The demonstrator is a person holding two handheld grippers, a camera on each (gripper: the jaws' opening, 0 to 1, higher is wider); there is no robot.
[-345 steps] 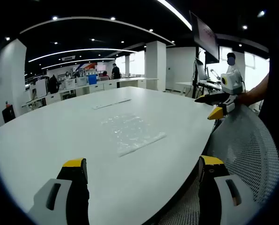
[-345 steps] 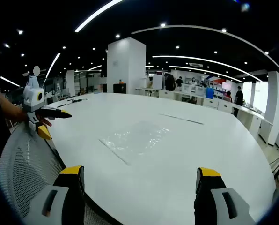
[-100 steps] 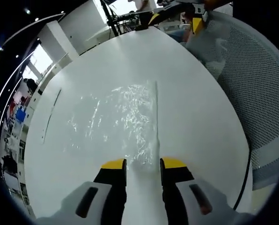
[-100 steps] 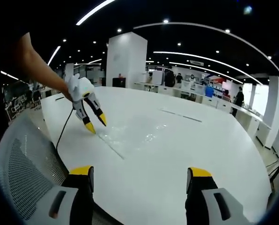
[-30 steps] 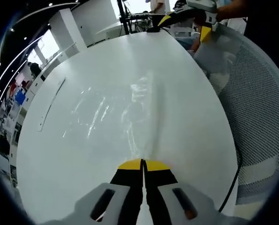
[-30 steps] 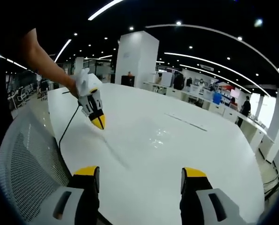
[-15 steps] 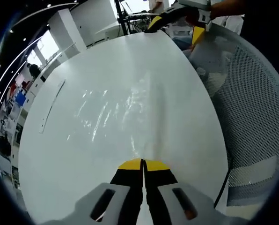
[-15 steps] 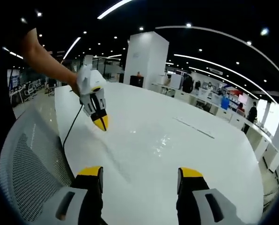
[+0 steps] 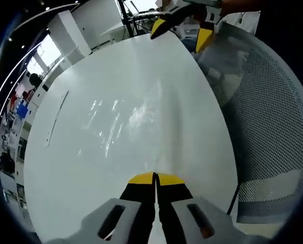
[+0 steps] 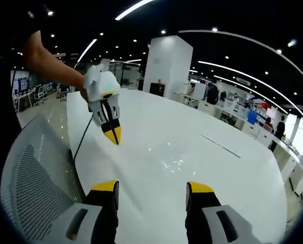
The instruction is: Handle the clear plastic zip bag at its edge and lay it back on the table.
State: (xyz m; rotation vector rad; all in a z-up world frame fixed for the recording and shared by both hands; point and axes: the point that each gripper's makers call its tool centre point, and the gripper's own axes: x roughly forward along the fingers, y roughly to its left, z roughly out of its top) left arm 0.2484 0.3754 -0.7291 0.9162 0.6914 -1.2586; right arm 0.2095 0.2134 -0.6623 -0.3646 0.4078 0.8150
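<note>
Left gripper [image 9: 155, 178] clamped tight on near edge of clear zip bag [image 9: 126, 119], over white table [image 9: 80, 173]. Right gripper [image 10: 152, 187] parted, holding nothing.

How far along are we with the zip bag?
Done: the left gripper is shut on the bag's edge. In hand: the bag looks partly lifted off the table. The right gripper is open, idle. Left: lay the bag flat and release.

Bright ceiling strips, glary table [image 9: 90, 168], fisheye-warped.
</note>
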